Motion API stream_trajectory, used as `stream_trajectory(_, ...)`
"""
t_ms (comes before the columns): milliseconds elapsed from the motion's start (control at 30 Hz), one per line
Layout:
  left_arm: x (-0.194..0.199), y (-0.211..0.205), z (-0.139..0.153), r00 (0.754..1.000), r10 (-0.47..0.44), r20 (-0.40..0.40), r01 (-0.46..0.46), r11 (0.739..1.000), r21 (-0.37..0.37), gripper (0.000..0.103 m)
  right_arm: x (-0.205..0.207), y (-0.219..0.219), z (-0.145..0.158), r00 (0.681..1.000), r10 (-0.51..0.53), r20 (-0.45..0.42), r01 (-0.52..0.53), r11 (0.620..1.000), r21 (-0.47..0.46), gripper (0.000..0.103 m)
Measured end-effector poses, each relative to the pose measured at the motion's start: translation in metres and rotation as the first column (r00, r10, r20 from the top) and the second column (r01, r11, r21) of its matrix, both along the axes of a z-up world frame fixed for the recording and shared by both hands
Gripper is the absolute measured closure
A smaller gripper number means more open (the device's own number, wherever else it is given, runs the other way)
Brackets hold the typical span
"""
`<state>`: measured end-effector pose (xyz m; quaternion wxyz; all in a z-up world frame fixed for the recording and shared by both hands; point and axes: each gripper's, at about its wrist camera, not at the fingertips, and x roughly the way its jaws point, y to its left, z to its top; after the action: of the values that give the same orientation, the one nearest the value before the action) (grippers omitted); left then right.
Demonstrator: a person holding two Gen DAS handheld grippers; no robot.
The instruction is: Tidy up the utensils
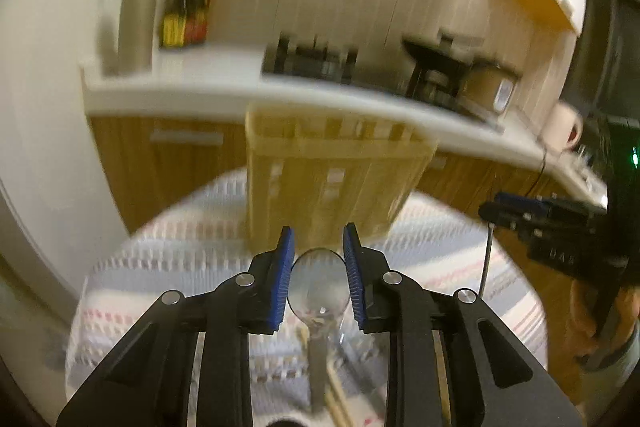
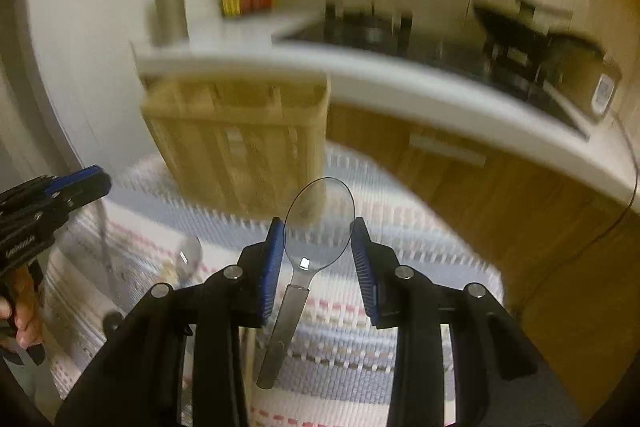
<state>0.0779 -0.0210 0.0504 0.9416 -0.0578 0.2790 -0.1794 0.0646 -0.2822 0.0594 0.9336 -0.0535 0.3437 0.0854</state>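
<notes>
Both views are motion-blurred. My left gripper [image 1: 318,243] is shut on the bowl of a clear plastic spoon [image 1: 319,291], its handle hanging down toward the striped cloth. My right gripper [image 2: 318,233] is shut on the bowl of another clear plastic spoon [image 2: 318,223], its handle hanging down. A wooden utensil holder [image 1: 332,175] with several compartments stands on the cloth just beyond both grippers; it also shows in the right wrist view [image 2: 240,143]. The right gripper shows in the left wrist view [image 1: 540,223], the left gripper in the right wrist view [image 2: 48,199].
A round table with a striped cloth [image 1: 180,259] carries the holder. Wooden chopsticks [image 1: 336,391] lie on it under my left gripper. A white kitchen counter [image 2: 440,87] with a stove runs behind. A white mug [image 1: 564,127] stands on the counter at right.
</notes>
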Motion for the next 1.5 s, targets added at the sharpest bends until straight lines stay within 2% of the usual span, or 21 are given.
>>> stream_trajectory(67, 0.001, 0.0, 0.018, 0.999, 0.003, 0.054, -0.002, 1.0, -0.02, 0.103, -0.006, -0.002, 0.023, 0.997, 0.003, 0.076, -0.003, 1.0, 0.01, 0.072)
stream_trajectory(200, 0.013, 0.0, 0.051, 0.995, -0.01, 0.103, 0.016, 0.998, -0.055, 0.103, -0.004, 0.003, 0.063, 0.982, 0.017, 0.19, -0.026, 0.999, 0.047, 0.072)
stream_trajectory(300, 0.017, 0.002, 0.055, 0.994, -0.013, 0.111, 0.021, 0.997, -0.069, 0.103, 0.004, 0.003, 0.075, 0.975, 0.017, 0.223, -0.03, 0.998, 0.057, 0.072)
stream_trajectory(400, 0.023, 0.008, 0.055, 0.995, -0.037, 0.09, 0.045, 0.995, -0.088, 0.103, 0.009, 0.006, 0.076, 0.976, 0.026, 0.216, -0.042, 0.997, 0.071, 0.072)
stream_trajectory(500, 0.028, 0.019, 0.044, 0.998, -0.054, 0.022, 0.056, 0.994, -0.089, 0.102, 0.01, 0.007, 0.068, 0.981, 0.03, 0.193, -0.045, 0.996, 0.075, 0.072)
stream_trajectory(533, 0.031, 0.026, 0.036, 0.999, -0.045, -0.015, 0.044, 0.995, -0.089, 0.085, 0.009, 0.006, 0.064, 0.983, 0.032, 0.181, -0.047, 0.996, 0.078, 0.072)
stream_trajectory(567, 0.033, 0.032, 0.028, 0.998, -0.042, -0.05, 0.037, 0.996, -0.087, 0.058, 0.01, 0.007, 0.06, 0.985, 0.035, 0.171, -0.049, 0.995, 0.081, 0.072)
stream_trajectory(600, 0.036, 0.04, 0.019, 0.996, -0.024, -0.081, 0.017, 0.996, -0.086, 0.049, 0.011, 0.005, 0.054, 0.987, 0.037, 0.153, -0.05, 0.995, 0.087, 0.072)
stream_trajectory(633, 0.039, 0.048, 0.009, 0.993, 0.015, -0.117, -0.023, 0.997, -0.068, 0.05, 0.011, 0.003, 0.049, 0.99, 0.036, 0.136, -0.049, 0.995, 0.092, 0.072)
stream_trajectory(700, 0.05, 0.056, -0.013, 0.976, 0.064, -0.208, -0.072, 0.997, -0.032, 0.05, 0.013, 0.002, 0.039, 0.994, 0.034, 0.107, -0.044, 0.994, 0.098, 0.072)
stream_trajectory(767, 0.068, 0.065, -0.041, 0.938, 0.091, -0.335, -0.114, 0.992, -0.049, 0.05, 0.016, 0.002, 0.03, 0.996, 0.028, 0.083, -0.036, 0.995, 0.096, 0.072)
stream_trajectory(833, 0.085, 0.075, -0.064, 0.901, 0.124, -0.415, -0.168, 0.983, -0.07, 0.05, 0.016, 0.001, 0.023, 0.998, 0.023, 0.064, -0.03, 0.995, 0.099, 0.072)
stream_trajectory(900, 0.096, 0.083, -0.082, 0.867, 0.165, -0.471, -0.229, 0.97, -0.081, 0.05, 0.015, -0.002, 0.019, 0.998, 0.022, 0.054, -0.027, 0.994, 0.102, 0.072)
stream_trajectory(967, 0.108, 0.093, -0.096, 0.835, 0.199, -0.512, -0.3, 0.946, -0.122, 0.05, 0.012, -0.005, 0.017, 0.998, 0.02, 0.054, -0.025, 0.995, 0.096, 0.072)
stream_trajectory(1033, 0.117, 0.098, -0.102, 0.819, 0.238, -0.523, -0.353, 0.926, -0.131, 0.05, 0.011, -0.008, 0.015, 0.999, 0.018, 0.051, -0.023, 0.995, 0.092, 0.072)
stream_trajectory(1133, 0.132, 0.098, -0.109, 0.799, 0.296, -0.524, -0.395, 0.915, -0.085, 0.05, 0.01, -0.013, 0.011, 0.999, 0.015, 0.049, -0.02, 0.996, 0.087, 0.072)
stream_trajectory(1233, 0.142, 0.092, -0.115, 0.789, 0.333, -0.516, -0.411, 0.911, -0.041, 0.05, 0.01, -0.018, 0.006, 0.999, 0.01, 0.049, -0.014, 0.996, 0.086, 0.072)
stream_trajectory(1433, 0.149, 0.068, -0.116, 0.799, 0.402, -0.447, -0.393, 0.912, 0.117, 0.05, 0.013, -0.031, -0.003, 1.0, -0.003, 0.029, 0.0, 0.995, 0.103, 0.072)
stream_trajectory(1500, 0.148, 0.063, -0.117, 0.802, 0.425, -0.419, -0.387, 0.905, 0.177, 0.055, 0.014, -0.035, -0.005, 1.0, -0.007, 0.023, 0.005, 0.994, 0.11, 0.072)
